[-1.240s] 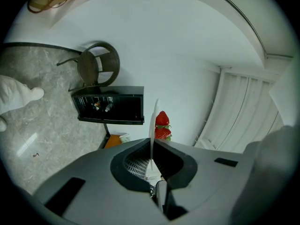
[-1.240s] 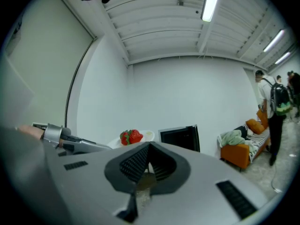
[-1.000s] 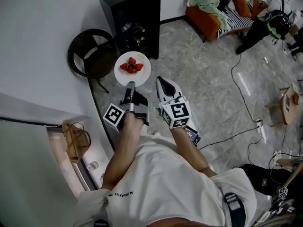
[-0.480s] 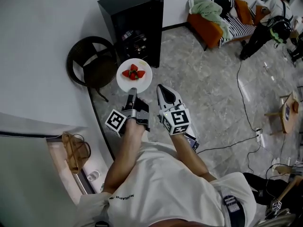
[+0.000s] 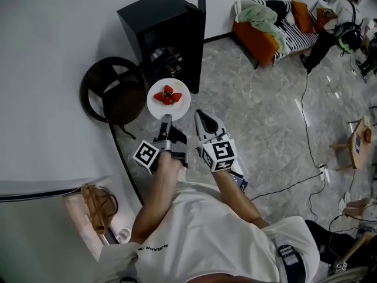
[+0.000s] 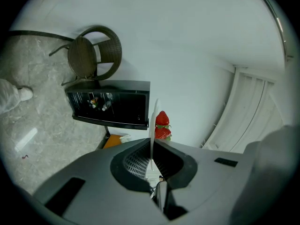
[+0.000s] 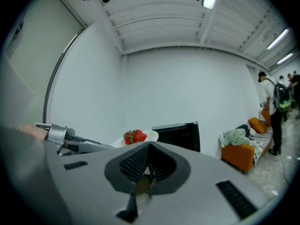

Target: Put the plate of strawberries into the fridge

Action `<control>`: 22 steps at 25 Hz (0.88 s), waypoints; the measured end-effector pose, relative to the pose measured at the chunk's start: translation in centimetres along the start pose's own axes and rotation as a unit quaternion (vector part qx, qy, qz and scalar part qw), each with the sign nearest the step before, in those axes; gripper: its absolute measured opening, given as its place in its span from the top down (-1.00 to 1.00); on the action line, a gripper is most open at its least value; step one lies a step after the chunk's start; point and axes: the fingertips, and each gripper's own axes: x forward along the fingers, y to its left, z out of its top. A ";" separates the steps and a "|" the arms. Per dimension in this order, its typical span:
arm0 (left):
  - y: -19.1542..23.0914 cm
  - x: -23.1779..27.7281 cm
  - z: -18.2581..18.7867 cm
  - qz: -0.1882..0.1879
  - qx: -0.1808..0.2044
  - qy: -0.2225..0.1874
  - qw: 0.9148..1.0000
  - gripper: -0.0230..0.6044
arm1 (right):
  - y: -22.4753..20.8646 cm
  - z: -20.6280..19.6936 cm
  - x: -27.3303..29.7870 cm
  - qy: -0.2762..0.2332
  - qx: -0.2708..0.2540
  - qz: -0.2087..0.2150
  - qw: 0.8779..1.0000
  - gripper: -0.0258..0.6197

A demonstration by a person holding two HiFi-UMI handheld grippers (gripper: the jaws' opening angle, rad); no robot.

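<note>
Nearing the fridge [image 5: 154, 22], closer than before; my left gripper [image 5: 165, 120] clamps the plate [image 5: 181, 105] rim, right gripper [image 5: 200, 115] closed, empty.

The head view looks steeply down from above the person's shoulders, far enough off to hold both arms, the left tongs [image 5: 165, 118], the right tongs [image 5: 198, 113], the fridge [image 5: 159, 28], the chair [image 5: 112, 90] and the sofa [image 5: 265, 31]. The left gripper view sits close behind its own tongs and looks along them, rolled onto its side, so the floor [image 6: 28, 121] stands at the picture's left and the plate [image 6: 152, 125] shows edge-on. The right gripper view rides upright, equally near its tongs, facing the far wall [image 7: 178, 88]. All 3 views share the plate and fridge. The head and right gripper views share the sofa, and the head and left gripper views share the chair.
</note>
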 end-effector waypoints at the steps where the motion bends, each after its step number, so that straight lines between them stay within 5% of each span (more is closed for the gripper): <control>1: 0.0 0.7 0.3 0.003 0.000 0.002 1.000 0.89 | -0.2 0.1 0.8 0.002 0.000 -0.001 1.000 0.91; 16: -1.0 13.2 7.7 0.020 0.003 0.049 0.999 0.89 | -2.7 2.9 15.3 0.006 0.003 -0.036 0.999 0.91; 22: -2.0 14.0 7.9 0.020 0.015 0.062 0.998 0.89 | -2.7 4.1 15.7 -0.004 0.004 -0.046 0.999 0.91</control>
